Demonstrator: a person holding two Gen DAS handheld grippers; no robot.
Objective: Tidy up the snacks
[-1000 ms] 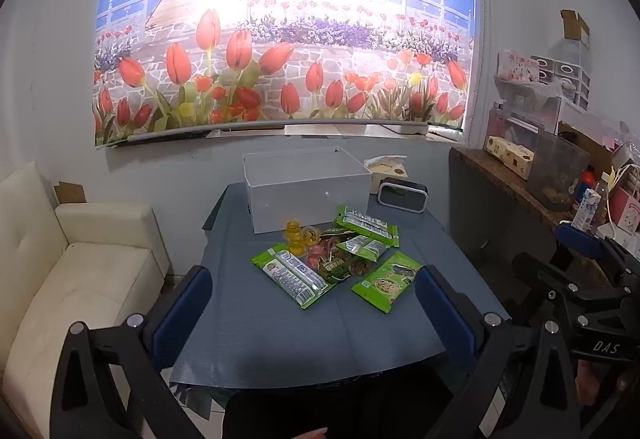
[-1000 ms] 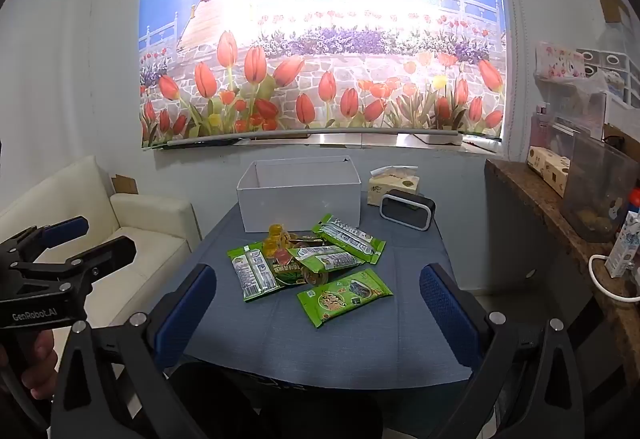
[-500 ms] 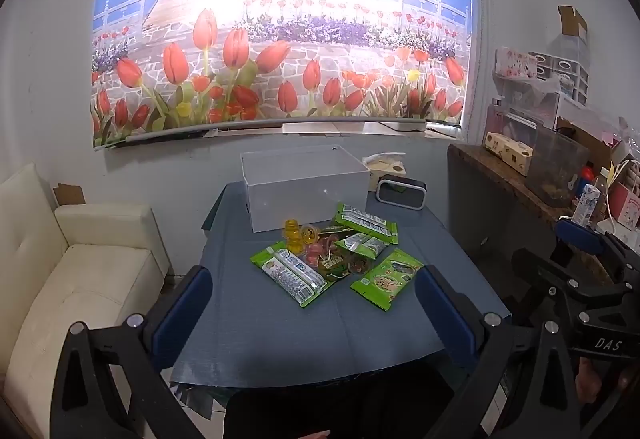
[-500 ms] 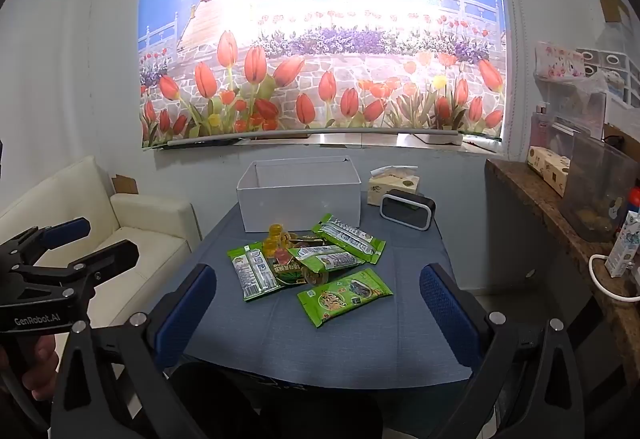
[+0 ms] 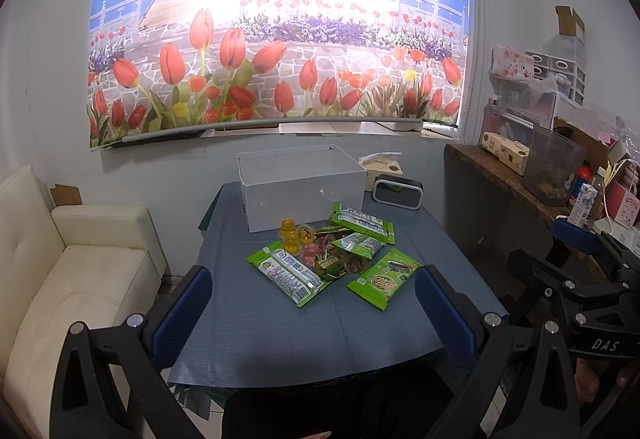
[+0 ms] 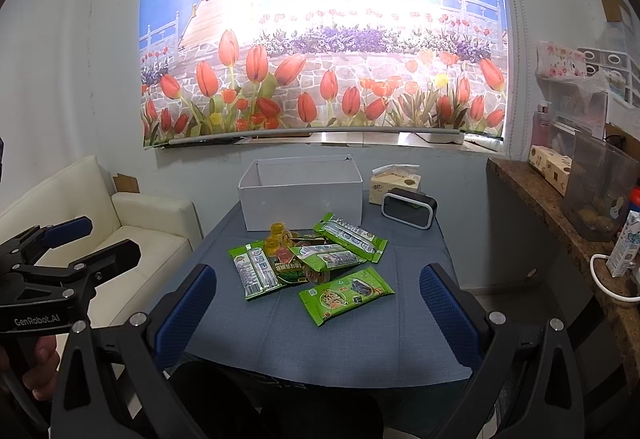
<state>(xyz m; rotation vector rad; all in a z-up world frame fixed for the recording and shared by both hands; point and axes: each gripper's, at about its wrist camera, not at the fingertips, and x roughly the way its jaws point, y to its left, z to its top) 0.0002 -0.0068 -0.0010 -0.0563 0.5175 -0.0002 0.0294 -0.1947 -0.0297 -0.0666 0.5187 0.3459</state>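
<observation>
A pile of snacks lies mid-table: green packets (image 5: 286, 274) (image 6: 256, 271), a green bag (image 5: 385, 277) (image 6: 346, 294) at the front right, another packet (image 5: 362, 223) (image 6: 350, 237) at the back, and yellow jelly cups (image 5: 291, 235) (image 6: 277, 235). An open white box (image 5: 304, 199) (image 6: 302, 201) stands behind them. My left gripper (image 5: 316, 313) and right gripper (image 6: 318, 313) are both open and empty, held back above the table's near edge, well short of the snacks.
The blue-grey table (image 5: 260, 335) (image 6: 360, 343) carries a tissue box (image 6: 394, 185) and a small black clock (image 6: 408, 207) beside the white box. A cream sofa (image 5: 68, 271) is on the left. A cluttered wooden shelf (image 5: 520, 175) is on the right.
Both views have barely shifted. The left gripper has crept slightly toward the table. Nothing was taken hold of or let go.
</observation>
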